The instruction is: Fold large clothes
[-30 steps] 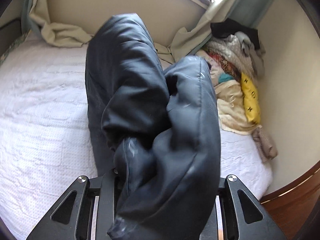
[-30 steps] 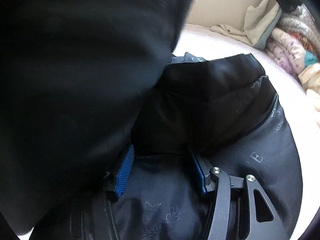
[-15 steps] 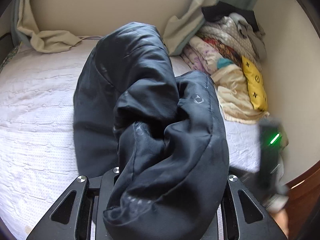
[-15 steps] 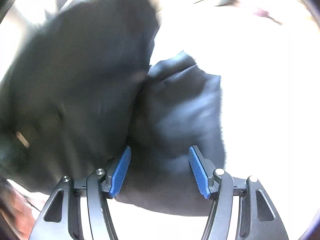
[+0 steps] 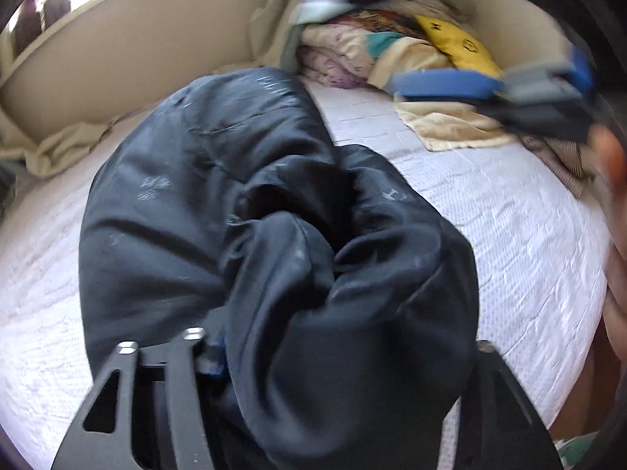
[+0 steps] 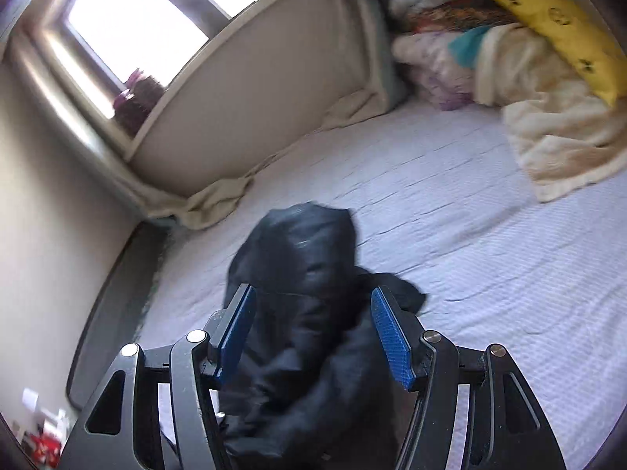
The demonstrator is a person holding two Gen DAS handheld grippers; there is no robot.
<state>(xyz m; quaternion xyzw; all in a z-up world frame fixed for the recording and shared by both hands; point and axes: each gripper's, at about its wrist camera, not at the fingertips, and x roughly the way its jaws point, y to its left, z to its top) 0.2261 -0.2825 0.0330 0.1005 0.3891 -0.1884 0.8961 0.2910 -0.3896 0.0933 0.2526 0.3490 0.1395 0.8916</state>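
Observation:
A dark padded jacket [image 5: 219, 203] lies bunched on the white bed [image 5: 490, 211]. Its near end bulges up between the fingers of my left gripper [image 5: 345, 348] and hides the right finger. Those jaws are opening, with the cloth still filling the gap. In the right wrist view the jacket [image 6: 301, 274] lies crumpled below my right gripper [image 6: 313, 325]. That gripper's blue pads [image 6: 235, 337] stand apart and do not press on the cloth. The right gripper [image 5: 509, 78] also shows blurred at the upper right of the left wrist view, above the bed.
A pile of clothes and blankets [image 6: 509, 58] with a yellow pillow [image 6: 560, 31] fills the bed's far right corner. A beige padded panel [image 6: 254, 90] runs along the far side under a window [image 6: 129, 11]. A hand [image 5: 615, 196] shows at the right edge.
My left jaws have spread wider around the jacket. The right gripper has lifted up off the jacket, rolled, and now looks out over the bed; it has come into the left wrist view.

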